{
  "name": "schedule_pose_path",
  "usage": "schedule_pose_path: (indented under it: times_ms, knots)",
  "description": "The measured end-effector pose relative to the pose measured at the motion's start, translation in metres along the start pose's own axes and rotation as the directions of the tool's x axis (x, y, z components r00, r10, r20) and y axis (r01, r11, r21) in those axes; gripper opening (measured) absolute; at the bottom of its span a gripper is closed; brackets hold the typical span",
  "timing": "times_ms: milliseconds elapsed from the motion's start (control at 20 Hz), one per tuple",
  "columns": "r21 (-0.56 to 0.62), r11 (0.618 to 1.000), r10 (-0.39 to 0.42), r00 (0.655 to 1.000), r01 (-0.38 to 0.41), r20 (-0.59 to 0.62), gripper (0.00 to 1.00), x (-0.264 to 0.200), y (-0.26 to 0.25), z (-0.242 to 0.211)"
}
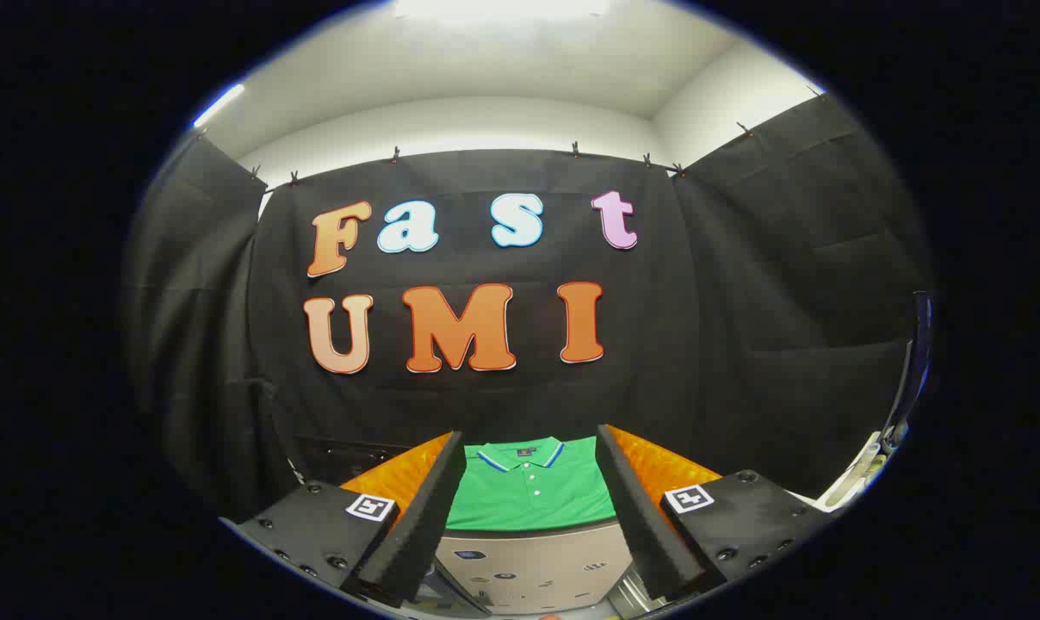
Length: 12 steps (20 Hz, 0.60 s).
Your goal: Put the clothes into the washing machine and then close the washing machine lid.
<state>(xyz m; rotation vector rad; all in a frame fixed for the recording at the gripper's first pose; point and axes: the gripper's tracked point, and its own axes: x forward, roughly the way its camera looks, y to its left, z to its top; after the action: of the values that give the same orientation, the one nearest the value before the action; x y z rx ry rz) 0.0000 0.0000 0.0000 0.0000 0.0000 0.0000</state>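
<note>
Green is the colour of the polo shirt (529, 491) that lies flat just ahead of the hand-held gripper (529, 517). It has a collar with a blue and white edge and a few small buttons down the front. The shirt rests on an orange surface (658, 469), and you can see orange on both sides of it, past the outside of each finger. The hand-held gripper is wide open, with its two fingers (421, 517) spread far apart and nothing held between them. Neither finger touches the shirt. The shirt shows in the gap between the fingers, a little beyond their tips. Below the shirt, closer to the hand-held gripper, there is a pale beige panel (533, 560) with small dark marks on it. It may be part of the washing machine, but I cannot tell for sure. Each finger sits on a dark block, and each block has a little white square tag (371, 506) with a black pattern on it. Black cloth (787, 301) hangs behind the shirt and wraps around both sides. Above the cloth the wall is white. Off to the right of the hand-held gripper, a thin curved clear edge (912, 379) stands up, and something white sits low beside it.
</note>
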Motion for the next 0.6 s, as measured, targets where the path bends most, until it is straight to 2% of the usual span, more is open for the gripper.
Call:
schedule_pose_path:
  times_ms: [150,450,600]
  knots:
    - [-0.005,1.000,0.009,1.000,-0.009,0.008,0.98,0.012,-0.010,-0.002]
    - [0.073,0.996,0.048,0.999,-0.047,-0.023,0.98,0.030,-0.012,-0.014]
    - [0.042,0.997,0.060,0.998,-0.059,-0.016,0.98,0.034,-0.009,-0.008]
